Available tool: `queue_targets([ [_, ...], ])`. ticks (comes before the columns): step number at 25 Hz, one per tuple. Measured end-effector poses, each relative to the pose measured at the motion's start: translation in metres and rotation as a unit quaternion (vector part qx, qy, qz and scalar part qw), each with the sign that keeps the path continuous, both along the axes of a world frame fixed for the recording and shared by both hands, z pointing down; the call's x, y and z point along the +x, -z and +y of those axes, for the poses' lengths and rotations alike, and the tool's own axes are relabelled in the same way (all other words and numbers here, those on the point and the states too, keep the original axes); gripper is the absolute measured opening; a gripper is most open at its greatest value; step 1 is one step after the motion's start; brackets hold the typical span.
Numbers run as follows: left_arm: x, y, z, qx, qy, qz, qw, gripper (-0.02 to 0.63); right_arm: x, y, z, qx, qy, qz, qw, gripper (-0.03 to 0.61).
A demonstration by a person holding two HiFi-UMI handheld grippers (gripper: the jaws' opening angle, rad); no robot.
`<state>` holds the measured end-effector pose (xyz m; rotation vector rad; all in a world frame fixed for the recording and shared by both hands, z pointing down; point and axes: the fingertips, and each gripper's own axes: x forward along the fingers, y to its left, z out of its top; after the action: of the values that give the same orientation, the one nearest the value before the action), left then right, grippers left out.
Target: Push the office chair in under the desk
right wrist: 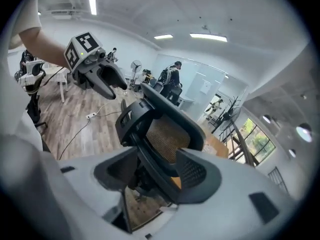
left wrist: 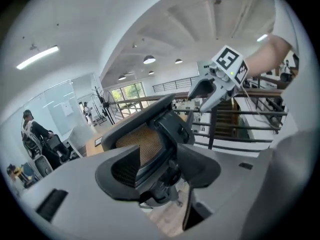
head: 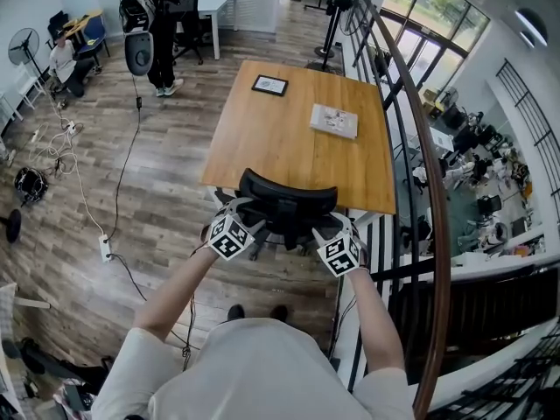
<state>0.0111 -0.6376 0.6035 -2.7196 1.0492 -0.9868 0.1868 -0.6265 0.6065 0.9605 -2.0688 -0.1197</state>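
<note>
A black office chair [head: 289, 195] with a mesh back stands at the near edge of the wooden desk [head: 280, 147], its seat partly under the top. My left gripper [head: 248, 213] is at the left side of the backrest and my right gripper [head: 329, 227] at the right side. In the left gripper view the backrest frame [left wrist: 167, 126] runs between the open jaws of the left gripper [left wrist: 160, 169]. The right gripper [right wrist: 155, 171] also stands open around the backrest [right wrist: 167, 134]. I cannot see any pad pressing on the chair.
A dark framed plate [head: 269, 85] and a white flat box [head: 334, 121] lie on the desk. A curved railing [head: 411, 147] runs close along the right. A cable and power strip [head: 105, 248] cross the wood floor at left. People stand far back left.
</note>
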Motion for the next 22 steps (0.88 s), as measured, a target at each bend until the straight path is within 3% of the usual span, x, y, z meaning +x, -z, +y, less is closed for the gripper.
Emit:
queue_targets([
  [8,-0.005,0.039,0.016,0.004,0.037,0.101,0.9942,0.195,0.003,0.031,0.011,-0.002,-0.057,-0.132,0.99,0.229],
  [17,-0.016,0.079,0.035,0.015,0.074,0.168,0.983,0.121,-0.01,0.066,0.039,0.002,-0.059,-0.199,0.978,0.193],
  [22,-0.02,0.088,0.05,0.009,0.082,0.19,0.9784,0.072,-0.015,0.081,0.05,0.033,-0.061,-0.22,0.973,0.153],
])
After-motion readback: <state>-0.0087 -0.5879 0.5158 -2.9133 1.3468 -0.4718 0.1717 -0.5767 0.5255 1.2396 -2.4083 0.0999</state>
